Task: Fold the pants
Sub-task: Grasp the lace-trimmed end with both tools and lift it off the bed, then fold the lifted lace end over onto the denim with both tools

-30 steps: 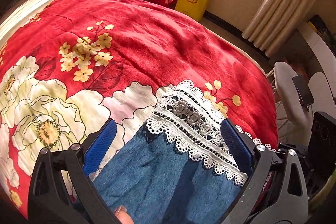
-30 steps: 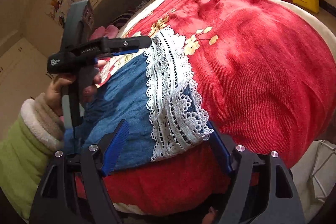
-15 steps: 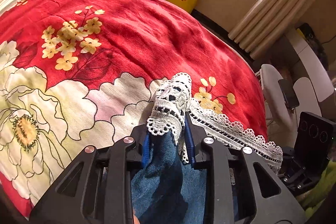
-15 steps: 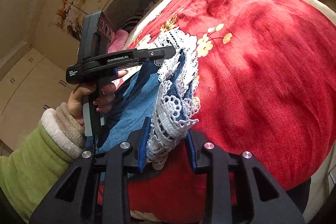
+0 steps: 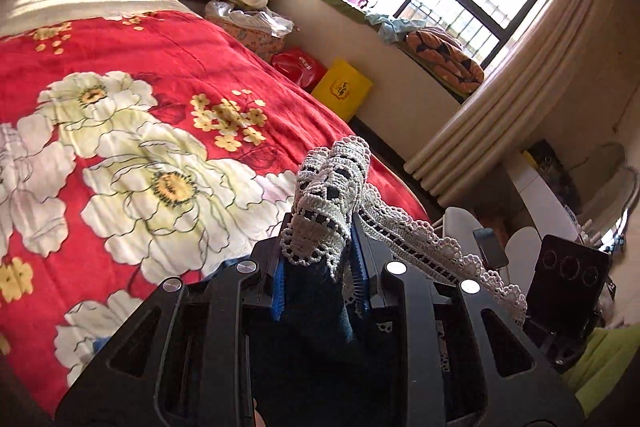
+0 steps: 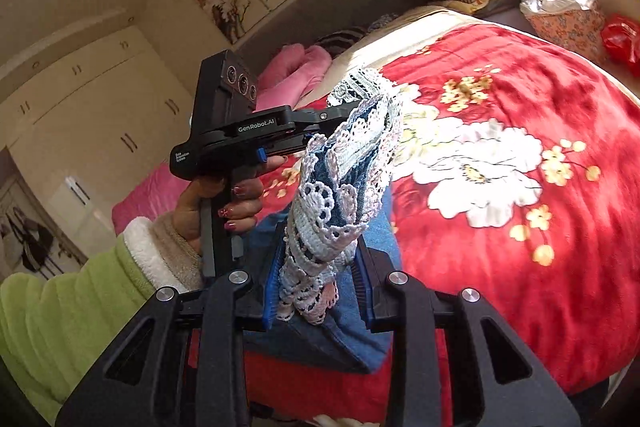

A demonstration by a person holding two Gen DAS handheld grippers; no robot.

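Denim pants [image 6: 340,183] with white crochet lace hem [image 5: 332,195], bunched, lifted above red floral bedspread [image 5: 160,75]; hem clamped in narrow jaws of left gripper [image 5: 318,267] and right gripper [image 6: 316,279].

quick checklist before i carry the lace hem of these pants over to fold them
1. Left gripper clamped on the lace hem: ok.
2. Right gripper clamped on its own corner of the hem: ok.
3. Hem lifted off the red blanket: ok.
4. Hem taut between the two grippers: not ok, it is bunched and sags.
5. Blanket ahead free of things to land on: ok.
6. Waist end of the pants lying flat: cannot tell, out of view.
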